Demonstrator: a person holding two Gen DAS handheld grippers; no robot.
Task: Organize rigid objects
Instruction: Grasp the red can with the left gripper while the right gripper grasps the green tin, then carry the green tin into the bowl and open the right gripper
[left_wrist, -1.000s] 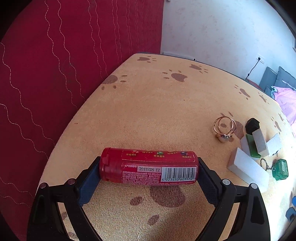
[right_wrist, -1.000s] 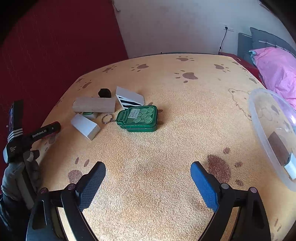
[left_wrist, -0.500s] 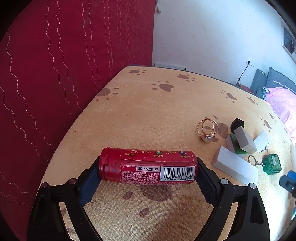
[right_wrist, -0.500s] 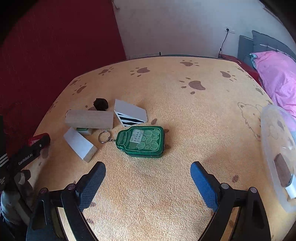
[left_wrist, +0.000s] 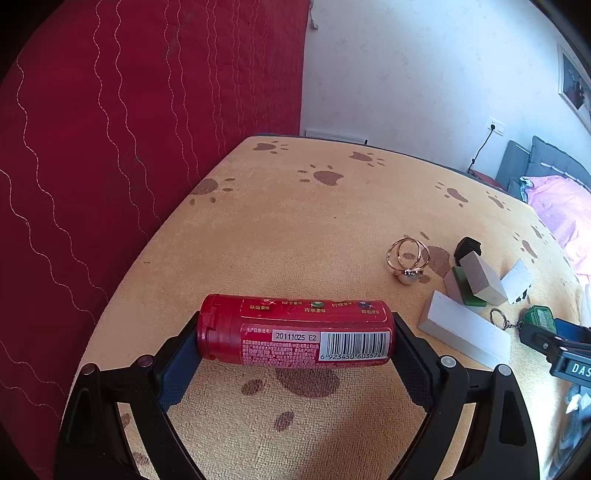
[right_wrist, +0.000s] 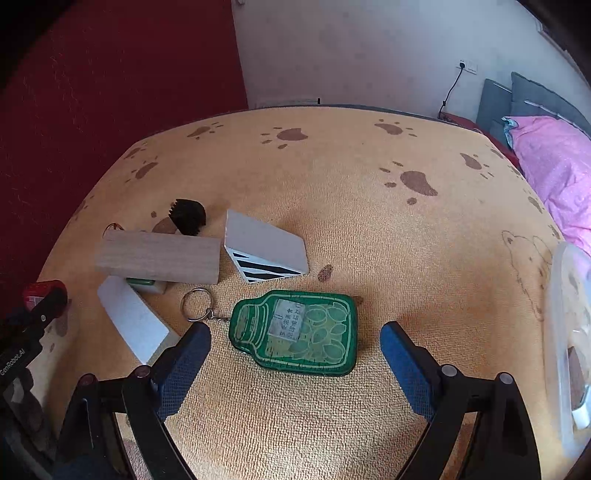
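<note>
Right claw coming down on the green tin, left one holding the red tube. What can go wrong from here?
1. The right claw is open astride the flat green jar-shaped tin; its key ring trails toward the white block and may snag.
2. The left claw holds the red cylindrical candy tube by its ends only; it could pivot or slip.

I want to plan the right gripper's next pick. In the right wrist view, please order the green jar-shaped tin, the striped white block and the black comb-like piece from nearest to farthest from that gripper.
1. Green jar-shaped tin: lies between the open fingers of the right gripper.
2. Striped white block: just beyond the tin.
3. Black comb-like piece: farthest, back left.
</note>
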